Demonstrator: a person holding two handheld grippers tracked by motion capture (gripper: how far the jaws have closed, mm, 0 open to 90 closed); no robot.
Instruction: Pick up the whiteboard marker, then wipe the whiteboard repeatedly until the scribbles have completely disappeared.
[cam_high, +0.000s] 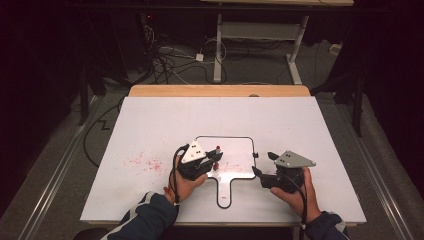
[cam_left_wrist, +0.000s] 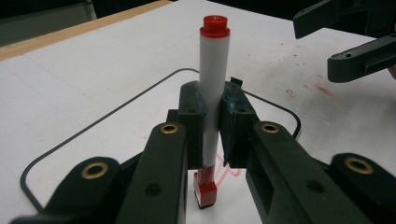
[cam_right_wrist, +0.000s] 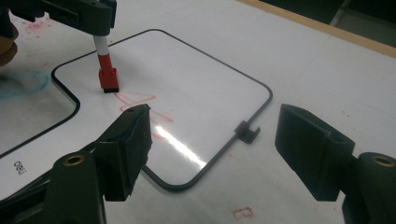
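Nearest me, the left tongs (cam_left_wrist: 212, 135) clamp a white marker (cam_left_wrist: 214, 93) upright, its red eraser end down on the small whiteboard (cam_high: 235, 150), beside red scribbles (cam_right_wrist: 140, 105). The right tongs (cam_right_wrist: 210, 154) gape, holding nothing, at the board's edge on the desk (cam_high: 150, 115).

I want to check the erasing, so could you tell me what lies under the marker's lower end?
Under the marker, held by the left tongs, is the whiteboard with red scribbles. Whatever sits directly beneath its eraser tip is covered.
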